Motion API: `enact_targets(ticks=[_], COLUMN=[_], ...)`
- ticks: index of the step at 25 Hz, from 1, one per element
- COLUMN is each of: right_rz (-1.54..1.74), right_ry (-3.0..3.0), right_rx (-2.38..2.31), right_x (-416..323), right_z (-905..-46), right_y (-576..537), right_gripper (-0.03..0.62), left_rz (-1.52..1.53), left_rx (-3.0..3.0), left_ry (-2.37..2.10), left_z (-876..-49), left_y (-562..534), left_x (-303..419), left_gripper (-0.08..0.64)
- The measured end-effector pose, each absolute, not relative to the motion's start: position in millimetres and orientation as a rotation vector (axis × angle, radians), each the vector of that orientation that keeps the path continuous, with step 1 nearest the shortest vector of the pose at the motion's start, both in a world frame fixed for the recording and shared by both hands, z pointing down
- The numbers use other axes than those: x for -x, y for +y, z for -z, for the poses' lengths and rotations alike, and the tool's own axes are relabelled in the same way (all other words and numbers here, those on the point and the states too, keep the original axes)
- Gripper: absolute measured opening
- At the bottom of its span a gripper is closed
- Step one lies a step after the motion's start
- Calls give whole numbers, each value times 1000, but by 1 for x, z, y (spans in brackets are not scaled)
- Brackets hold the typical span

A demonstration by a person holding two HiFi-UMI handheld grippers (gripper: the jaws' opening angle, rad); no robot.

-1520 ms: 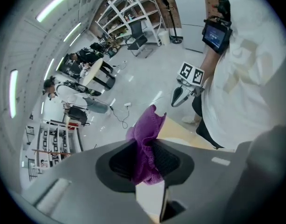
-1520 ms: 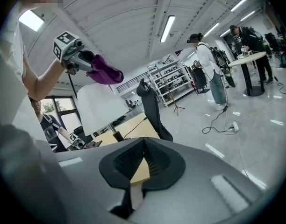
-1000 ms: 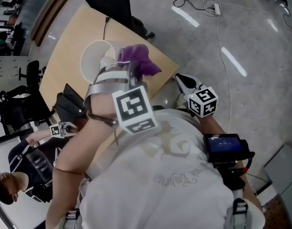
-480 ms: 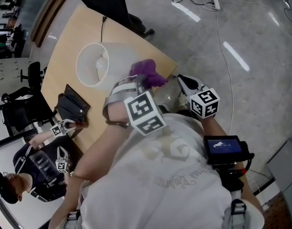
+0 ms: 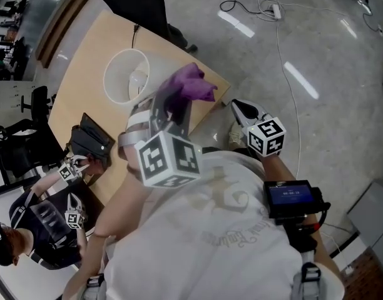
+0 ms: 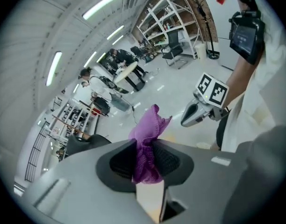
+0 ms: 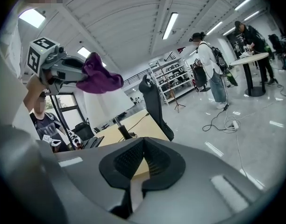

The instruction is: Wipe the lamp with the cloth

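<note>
The left gripper (image 5: 174,108) is clamped on the purple cloth (image 5: 192,85): in the left gripper view its jaws (image 6: 146,158) stand narrowly apart with the cloth (image 6: 149,133) pinched between the pads, a bunched end sticking out past the tips. The marker cube sits on the gripper's back, close under the head camera, above the person's white shirt (image 5: 229,230). The right gripper (image 5: 241,109) is held low beside the person's right side, near the table's corner, with a small screen (image 5: 291,195) strapped on that forearm. In the right gripper view its jaws (image 7: 142,158) meet at the tips with nothing between them.

From the head view the cloth hangs over the near right flank of the lamp (image 5: 126,77), whose white shade opens upward on the wooden table (image 5: 85,67); whether cloth and shade touch cannot be told. The right gripper view shows the left gripper (image 7: 63,69) raised with the cloth (image 7: 102,79) in front of the top of the shade (image 7: 103,107), and the lamp's dark stem (image 7: 118,127) on the table (image 7: 133,125).

A black pouch (image 5: 91,141) lies on the table's left part, beside another person (image 5: 47,230) in dark clothes. A black chair (image 5: 138,2) stands at the far edge, and a cable (image 5: 285,49) trails across the grey floor
</note>
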State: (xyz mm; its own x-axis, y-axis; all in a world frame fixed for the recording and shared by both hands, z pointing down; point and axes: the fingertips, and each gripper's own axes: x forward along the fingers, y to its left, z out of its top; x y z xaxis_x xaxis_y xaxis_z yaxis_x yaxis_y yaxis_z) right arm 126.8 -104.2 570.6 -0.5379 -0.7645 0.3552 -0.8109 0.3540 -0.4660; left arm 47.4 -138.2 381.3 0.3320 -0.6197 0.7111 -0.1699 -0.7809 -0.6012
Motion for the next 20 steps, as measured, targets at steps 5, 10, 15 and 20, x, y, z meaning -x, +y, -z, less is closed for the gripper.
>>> enact_targets(ticks=[5, 10, 15, 20], right_rz=[-879, -837, -856, -851], right_ry=[-2494, -2540, -2505, -2483], right_rx=[-1500, -1499, -1540, -1576], right_x=[-116, -96, -102, -96], right_z=[-559, -541, -528, -529], right_y=[-84, -95, -70, -59], right_gripper=[12, 13, 12, 12], left_rz=[1303, 1399, 1465, 1526], left_rx=[2125, 2025, 2066, 2139], left_ry=[800, 745, 647, 543], left_z=[-337, -363, -401, -451], left_y=[-134, -144, -121, -98], left_x=[-21, -2, -8, 0], left_gripper=[94, 93, 92, 92])
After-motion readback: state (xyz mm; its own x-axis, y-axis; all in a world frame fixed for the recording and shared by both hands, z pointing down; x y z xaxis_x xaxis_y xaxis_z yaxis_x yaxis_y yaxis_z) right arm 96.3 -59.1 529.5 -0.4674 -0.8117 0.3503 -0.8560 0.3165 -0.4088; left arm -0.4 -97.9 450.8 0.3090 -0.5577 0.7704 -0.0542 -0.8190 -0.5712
